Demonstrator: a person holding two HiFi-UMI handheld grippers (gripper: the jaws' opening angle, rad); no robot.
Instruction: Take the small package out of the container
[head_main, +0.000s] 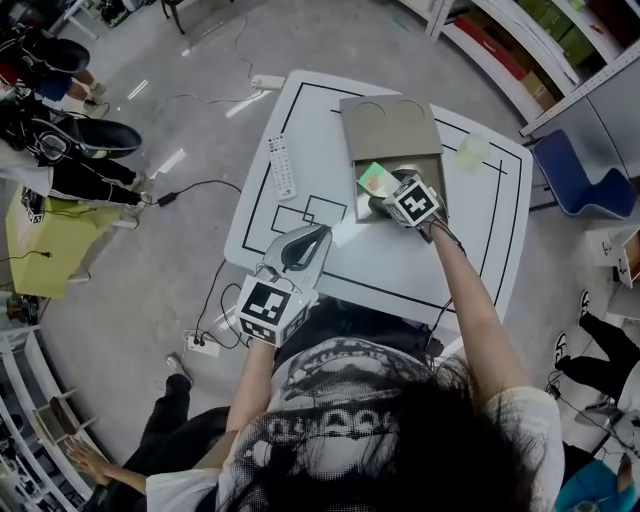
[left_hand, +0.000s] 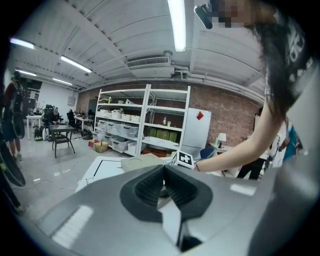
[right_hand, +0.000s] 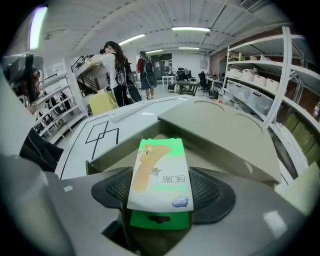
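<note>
A small green-and-white package (head_main: 378, 180) (right_hand: 160, 172) lies between the pads of my right gripper (head_main: 388, 192) (right_hand: 161, 194), over the left side of an open cardboard box (head_main: 432, 170) (right_hand: 112, 152). The jaws stand wide, one pad along each long edge of the package, and I see no squeeze on it. The box's lid flap (head_main: 390, 127) (right_hand: 220, 127) lies folded back behind it. My left gripper (head_main: 318, 233) (left_hand: 164, 169) hangs near the table's front edge, shut and holding nothing.
The box sits on a white table (head_main: 300, 120) marked with black tape lines. A white remote (head_main: 283, 165) lies at the left and a pale green object (head_main: 472, 152) at the right. A power strip (head_main: 203, 345) and cables lie on the floor; people stand at the left.
</note>
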